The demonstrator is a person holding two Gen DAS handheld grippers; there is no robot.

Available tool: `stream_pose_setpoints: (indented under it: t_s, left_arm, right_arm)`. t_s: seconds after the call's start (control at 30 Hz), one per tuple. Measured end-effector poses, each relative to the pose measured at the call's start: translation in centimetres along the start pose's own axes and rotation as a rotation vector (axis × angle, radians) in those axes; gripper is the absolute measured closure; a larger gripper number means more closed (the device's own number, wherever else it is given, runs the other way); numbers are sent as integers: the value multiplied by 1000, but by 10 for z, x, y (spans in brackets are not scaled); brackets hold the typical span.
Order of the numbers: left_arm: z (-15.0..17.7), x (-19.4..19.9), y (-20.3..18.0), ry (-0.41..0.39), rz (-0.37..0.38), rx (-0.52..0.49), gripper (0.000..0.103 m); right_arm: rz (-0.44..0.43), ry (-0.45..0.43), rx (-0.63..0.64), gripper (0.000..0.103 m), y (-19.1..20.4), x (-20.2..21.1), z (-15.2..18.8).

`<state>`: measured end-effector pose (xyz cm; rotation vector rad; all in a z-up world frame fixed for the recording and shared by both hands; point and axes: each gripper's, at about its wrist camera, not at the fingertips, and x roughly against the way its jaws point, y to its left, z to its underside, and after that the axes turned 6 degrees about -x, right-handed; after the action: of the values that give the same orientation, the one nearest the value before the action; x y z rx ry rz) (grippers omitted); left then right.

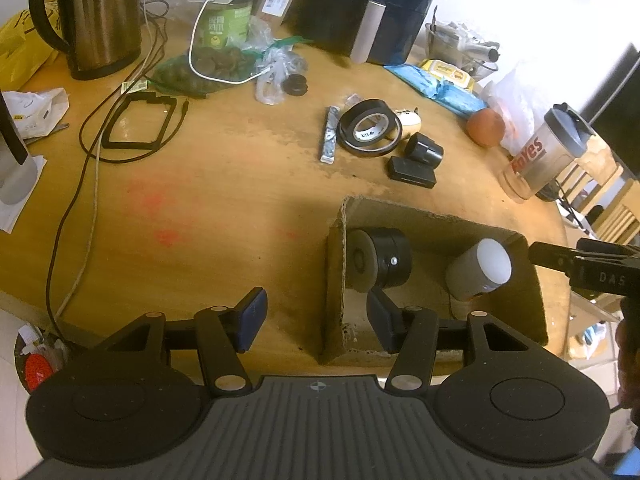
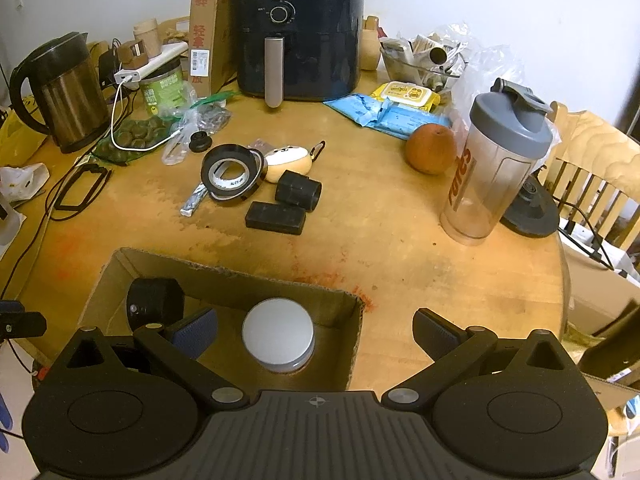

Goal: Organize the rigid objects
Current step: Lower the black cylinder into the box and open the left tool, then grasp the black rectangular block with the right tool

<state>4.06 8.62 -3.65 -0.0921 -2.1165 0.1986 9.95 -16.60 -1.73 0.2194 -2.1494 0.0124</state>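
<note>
An open cardboard box [image 1: 420, 216] [image 2: 224, 276] sits near the table's front edge. Inside lie a black cylinder with a grey face [image 1: 380, 258] [image 2: 154, 300] and a white-capped grey cylinder [image 1: 480, 270] [image 2: 278, 334]. My left gripper [image 1: 316, 320] is open and empty, straddling the box's left wall. My right gripper [image 2: 316, 330] is open and empty, over the box's right wall; it also shows in the left wrist view [image 1: 580, 264]. On the table beyond lie a black tape roll [image 1: 368, 126] [image 2: 232, 174], a black tube [image 1: 424, 150] [image 2: 298, 190] and a black block [image 1: 412, 172] [image 2: 276, 218].
A kettle [image 1: 92, 16] [image 2: 60, 92], air fryer [image 1: 372, 4] [image 2: 300, 32], shaker bottle [image 1: 548, 148] [image 2: 496, 164], orange [image 1: 484, 128] [image 2: 430, 148], cables [image 1: 92, 148] and bags crowd the round wooden table [image 1: 224, 208]. A foil stick [image 1: 330, 140] and a plush toy [image 2: 288, 162] lie beside the tape.
</note>
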Motion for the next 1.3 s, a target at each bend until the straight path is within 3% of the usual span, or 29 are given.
stream_pose_setpoints:
  t_s: [0.5,0.9,1.3]
  left_arm:
    - [-24,-9,-8,-13,-10,10,49]
    - [-43,-26,-22,8,3,2,49]
    - [-55,-28,-17,4,-45,51,49]
  right_arm:
    - [-16,11,63,0,-19,-30,-33]
    - [-72,24,124,0,-24,-68,-71]
    - [-146,28,249,0,-13,-110,-96]
